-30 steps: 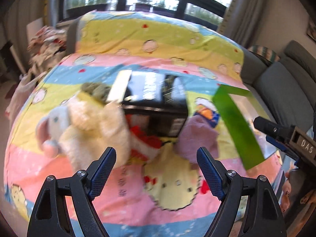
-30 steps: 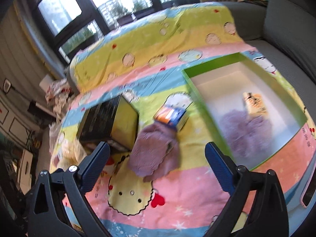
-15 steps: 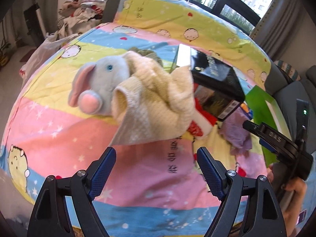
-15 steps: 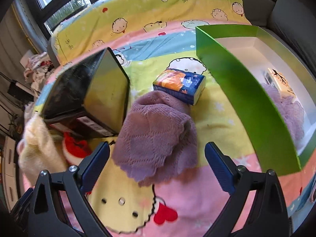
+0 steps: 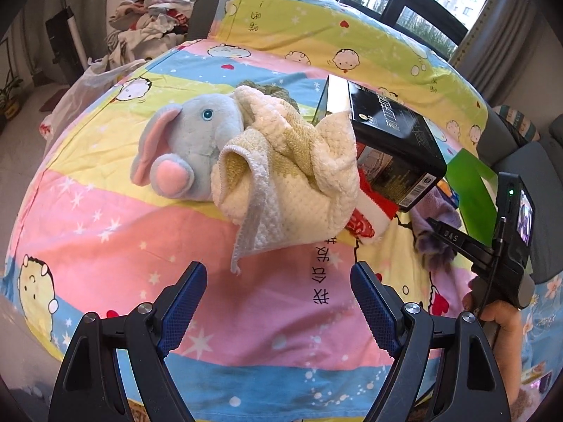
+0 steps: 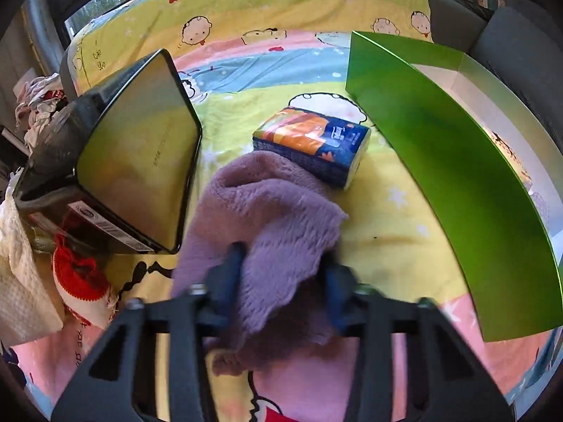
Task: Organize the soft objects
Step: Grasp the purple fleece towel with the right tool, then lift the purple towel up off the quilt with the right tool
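Fingers (image 6: 230, 269) of right gripper (image 6: 281, 274) straddle purple cloth's (image 6: 267, 218) near edge.

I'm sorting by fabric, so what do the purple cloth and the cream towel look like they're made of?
The purple cloth looks like plush fleece: fuzzy matte pile, scalloped edge. The cream towel looks like waffle-knit terry or microfibre: dotted bumpy texture, stitched hem.

Left wrist cam looks down over the bed from the near-left edge, close on the cream towel (image 5: 292, 176), while the right wrist cam sits low, right over the purple cloth (image 6: 267, 225), and both catch the black box (image 5: 394, 151) and green tray (image 6: 454, 176).
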`<control>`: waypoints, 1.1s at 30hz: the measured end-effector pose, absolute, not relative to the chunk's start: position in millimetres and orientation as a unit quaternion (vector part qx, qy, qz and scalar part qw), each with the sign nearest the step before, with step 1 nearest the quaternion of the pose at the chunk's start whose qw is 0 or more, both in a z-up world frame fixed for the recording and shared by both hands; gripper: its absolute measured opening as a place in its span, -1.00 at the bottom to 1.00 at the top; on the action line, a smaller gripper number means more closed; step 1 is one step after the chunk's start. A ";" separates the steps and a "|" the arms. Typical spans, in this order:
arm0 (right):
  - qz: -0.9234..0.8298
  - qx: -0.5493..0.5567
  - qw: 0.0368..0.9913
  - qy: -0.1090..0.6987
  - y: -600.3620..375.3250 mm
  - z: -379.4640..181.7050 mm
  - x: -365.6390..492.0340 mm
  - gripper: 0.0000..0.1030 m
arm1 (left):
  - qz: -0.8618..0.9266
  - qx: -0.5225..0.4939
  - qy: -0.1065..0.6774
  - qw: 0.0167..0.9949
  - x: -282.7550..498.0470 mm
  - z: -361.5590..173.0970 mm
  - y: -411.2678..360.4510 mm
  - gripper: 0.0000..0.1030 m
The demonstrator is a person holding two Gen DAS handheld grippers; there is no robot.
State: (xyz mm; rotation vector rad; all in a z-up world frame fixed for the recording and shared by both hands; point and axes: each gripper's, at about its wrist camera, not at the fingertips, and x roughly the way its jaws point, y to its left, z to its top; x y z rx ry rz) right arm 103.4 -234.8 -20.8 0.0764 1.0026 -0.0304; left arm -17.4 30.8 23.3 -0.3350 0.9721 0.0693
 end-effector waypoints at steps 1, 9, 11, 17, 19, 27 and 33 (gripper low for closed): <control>-0.007 0.041 0.875 0.482 -235.7 -19.7 103.3 -0.75 | 0.034 -0.159 0.465 0.870 -17.6 23.6 29.9 0.63; 0.082 0.077 0.868 0.484 -232.4 22.2 69.4 -0.75 | 0.029 -0.159 0.457 0.875 -18.7 27.5 29.2 0.63; 0.114 0.081 0.863 0.485 -226.5 30.5 59.3 -0.75 | 0.026 -0.164 0.455 0.875 -18.5 28.4 30.1 0.63; 0.213 0.110 0.830 0.503 -212.2 29.3 24.9 -0.75 | 0.027 -0.163 0.456 0.874 -18.3 28.2 30.5 0.63; 0.237 0.112 0.818 0.512 -204.8 22.4 19.8 -0.74 | 0.027 -0.164 0.458 0.874 -17.8 27.2 31.2 0.63; 0.195 0.102 0.804 0.552 -202.8 -6.5 24.7 -0.29 | 0.008 -0.168 0.473 0.865 -15.5 16.8 22.8 0.63; 0.163 0.123 0.828 0.522 -230.0 20.0 22.8 0.38 | -0.041 -0.168 0.475 0.863 -12.2 16.3 -0.1 0.63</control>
